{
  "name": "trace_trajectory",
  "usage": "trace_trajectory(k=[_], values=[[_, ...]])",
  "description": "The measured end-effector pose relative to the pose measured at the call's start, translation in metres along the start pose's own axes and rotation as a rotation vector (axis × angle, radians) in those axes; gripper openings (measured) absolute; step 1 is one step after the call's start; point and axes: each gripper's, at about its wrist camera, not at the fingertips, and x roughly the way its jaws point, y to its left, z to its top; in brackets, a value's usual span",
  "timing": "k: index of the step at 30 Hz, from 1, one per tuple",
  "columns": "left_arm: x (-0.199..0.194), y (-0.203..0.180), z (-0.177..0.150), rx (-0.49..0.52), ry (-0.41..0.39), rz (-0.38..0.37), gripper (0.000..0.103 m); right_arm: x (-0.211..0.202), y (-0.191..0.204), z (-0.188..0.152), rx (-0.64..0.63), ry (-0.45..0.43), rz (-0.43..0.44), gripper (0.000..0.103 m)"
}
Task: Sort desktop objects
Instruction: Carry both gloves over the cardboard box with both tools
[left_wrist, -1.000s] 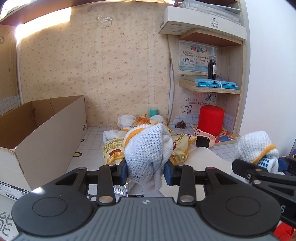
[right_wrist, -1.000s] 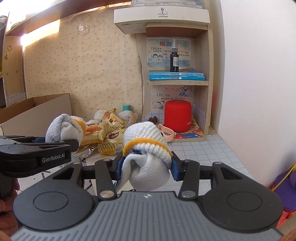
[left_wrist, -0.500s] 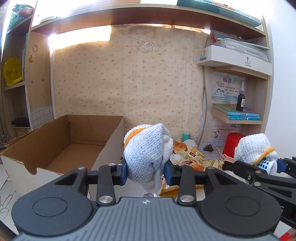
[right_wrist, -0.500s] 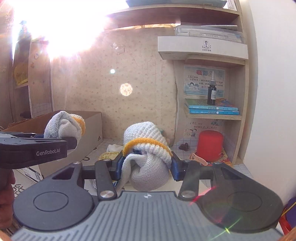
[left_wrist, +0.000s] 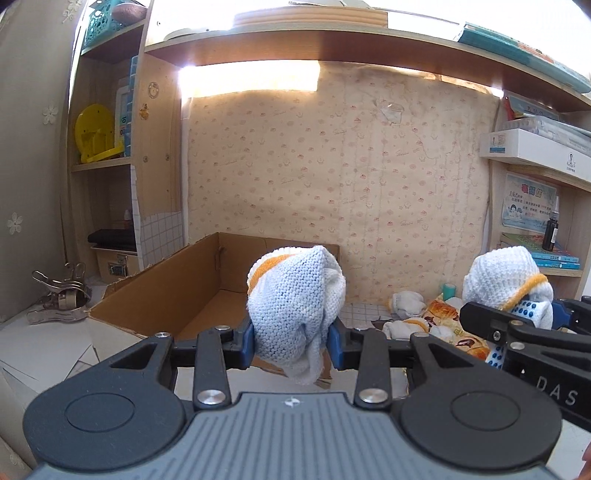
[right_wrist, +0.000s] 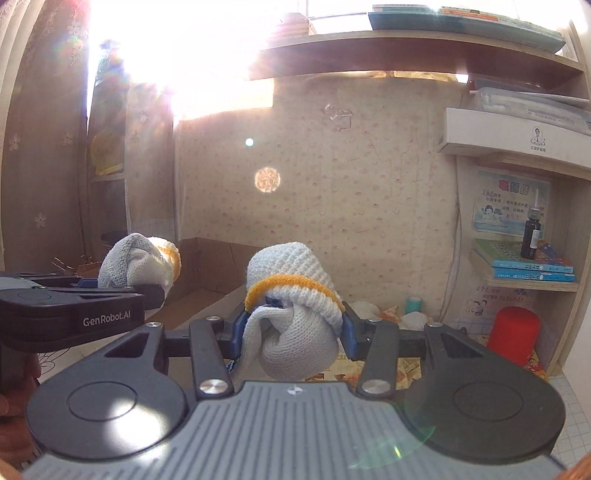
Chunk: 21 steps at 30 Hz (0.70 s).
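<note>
My left gripper (left_wrist: 291, 341) is shut on a rolled white knit glove with an orange band (left_wrist: 295, 295), held in the air in front of the open cardboard box (left_wrist: 177, 295). My right gripper (right_wrist: 291, 332) is shut on a second rolled white glove with an orange band (right_wrist: 295, 295), level with the left one and to its right. Each gripper shows in the other's view: the right with its glove (left_wrist: 506, 284), the left with its glove (right_wrist: 136, 262). More rolled gloves (left_wrist: 406, 306) and snack packets (left_wrist: 450, 321) lie on the desk.
A red cylinder (right_wrist: 513, 334) stands under the right shelf unit. Books (right_wrist: 532, 266) and a dark bottle (right_wrist: 531, 236) sit on that shelf. A small teal cup (left_wrist: 448, 291) stands by the wall. Metal clips (left_wrist: 62, 295) lie left of the box. Papers (left_wrist: 48, 350) lie at the left front.
Both grippers have risen and swung left with their gloves. The cardboard box now lies straight ahead of the left gripper, and the snack pile has slid to the right.
</note>
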Motion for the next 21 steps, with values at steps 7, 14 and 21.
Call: trace_trajectory(k=[7, 14, 21], values=[[0.008, 0.042, 0.001, -0.029, 0.012, 0.063, 0.039, 0.029, 0.036, 0.015, -0.030, 0.003, 0.087, 0.047], [0.024, 0.069, 0.007, -0.024, 0.022, 0.100, 0.039, 0.065, 0.065, 0.023, -0.058, 0.027, 0.150, 0.047], [0.043, 0.085, 0.009, -0.027, 0.051, 0.120, 0.039, 0.099, 0.085, 0.026, -0.082, 0.055, 0.182, 0.047]])
